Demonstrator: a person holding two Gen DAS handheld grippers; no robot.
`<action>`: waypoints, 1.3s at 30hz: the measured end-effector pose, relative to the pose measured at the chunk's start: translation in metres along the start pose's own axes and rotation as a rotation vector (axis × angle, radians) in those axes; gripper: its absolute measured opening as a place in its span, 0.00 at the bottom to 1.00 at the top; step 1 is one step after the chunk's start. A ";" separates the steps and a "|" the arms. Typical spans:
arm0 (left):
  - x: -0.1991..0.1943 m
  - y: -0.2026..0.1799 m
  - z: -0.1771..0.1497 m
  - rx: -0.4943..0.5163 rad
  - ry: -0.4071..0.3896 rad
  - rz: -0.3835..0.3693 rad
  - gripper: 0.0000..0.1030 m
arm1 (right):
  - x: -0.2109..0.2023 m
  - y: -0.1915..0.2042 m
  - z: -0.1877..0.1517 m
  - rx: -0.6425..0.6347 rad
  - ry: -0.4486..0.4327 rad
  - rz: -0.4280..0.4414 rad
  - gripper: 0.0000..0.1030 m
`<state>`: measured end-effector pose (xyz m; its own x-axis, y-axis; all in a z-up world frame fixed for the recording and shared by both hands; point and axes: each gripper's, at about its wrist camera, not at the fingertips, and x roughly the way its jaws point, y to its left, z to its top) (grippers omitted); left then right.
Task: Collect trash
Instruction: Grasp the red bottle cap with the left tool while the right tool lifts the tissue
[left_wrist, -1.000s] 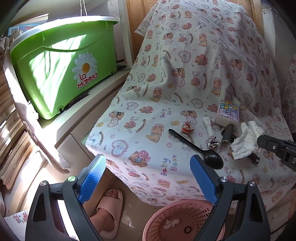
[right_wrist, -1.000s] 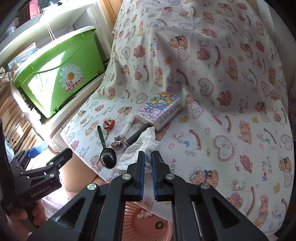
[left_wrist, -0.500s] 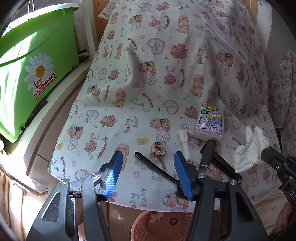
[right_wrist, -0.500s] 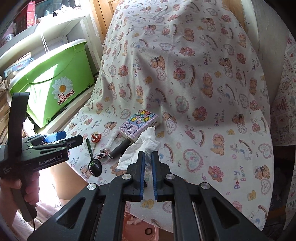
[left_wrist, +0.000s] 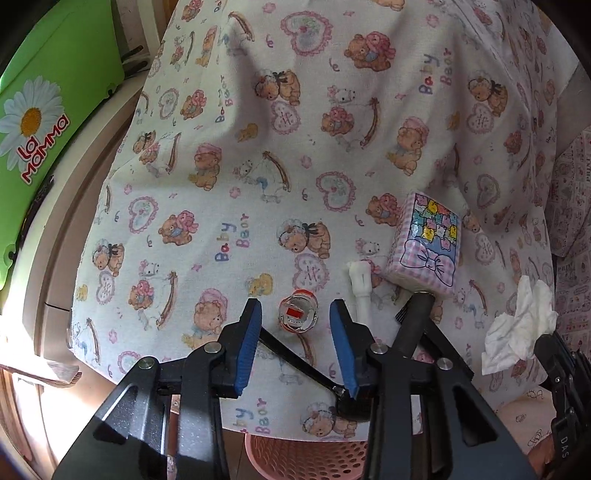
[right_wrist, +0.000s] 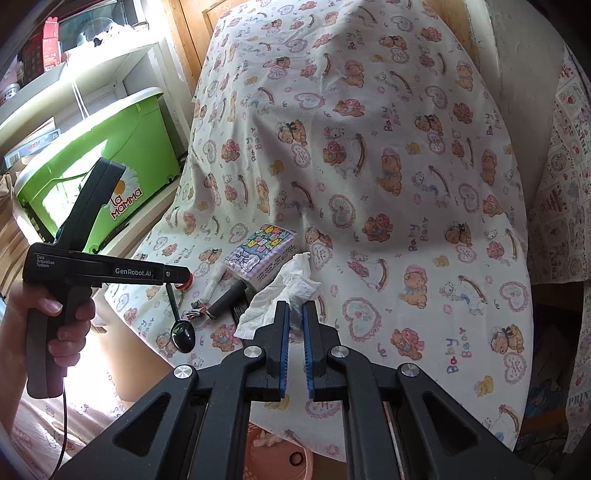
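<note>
Bystanders on the bear-print cloth (left_wrist: 258, 177).
Black spoon (right_wrist: 183, 332) lying near the cloth's front edge, checked tissue pack (left_wrist: 428, 251) further back beside a white tube (left_wrist: 360, 291) and a black-handled brush (right_wrist: 229, 297); green La Mamma bin (right_wrist: 92, 162) off to the left, on a shelf.

Pink basket (left_wrist: 295, 458): mostly hidden under cloth edge and gripper arms in both views; contents too small to tell. Black spoon (left_wrist: 295, 360): bowel end covered by left gripper (left_wrist: 293, 347) finger; handle partly behind other finger. Green tub (left_wrist: 48, 92): cut off by left-view edge. Crumpled tissue (right_wrist: 284, 295): lower part behind right gripper (right_wrist: 293, 321) fingers. Small red-and-clear item (left_wrist: 297, 315): label unreadable. Brush (left_wrist: 413, 325): bristle end hidden.
</note>
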<state>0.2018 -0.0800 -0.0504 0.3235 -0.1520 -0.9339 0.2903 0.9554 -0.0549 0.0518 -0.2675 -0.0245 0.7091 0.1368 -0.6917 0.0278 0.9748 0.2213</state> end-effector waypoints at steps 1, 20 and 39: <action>0.002 -0.002 0.001 0.011 0.008 0.004 0.29 | 0.000 -0.001 0.000 0.002 0.001 0.000 0.08; -0.054 -0.008 -0.021 0.079 -0.078 -0.061 0.00 | -0.011 -0.002 -0.005 0.007 -0.016 0.013 0.08; -0.105 0.003 -0.134 0.041 -0.196 -0.094 0.00 | -0.056 0.045 -0.040 -0.074 -0.048 0.127 0.08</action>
<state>0.0477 -0.0269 0.0004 0.4611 -0.2899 -0.8387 0.3624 0.9242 -0.1202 -0.0148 -0.2237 -0.0037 0.7366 0.2529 -0.6273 -0.1149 0.9608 0.2524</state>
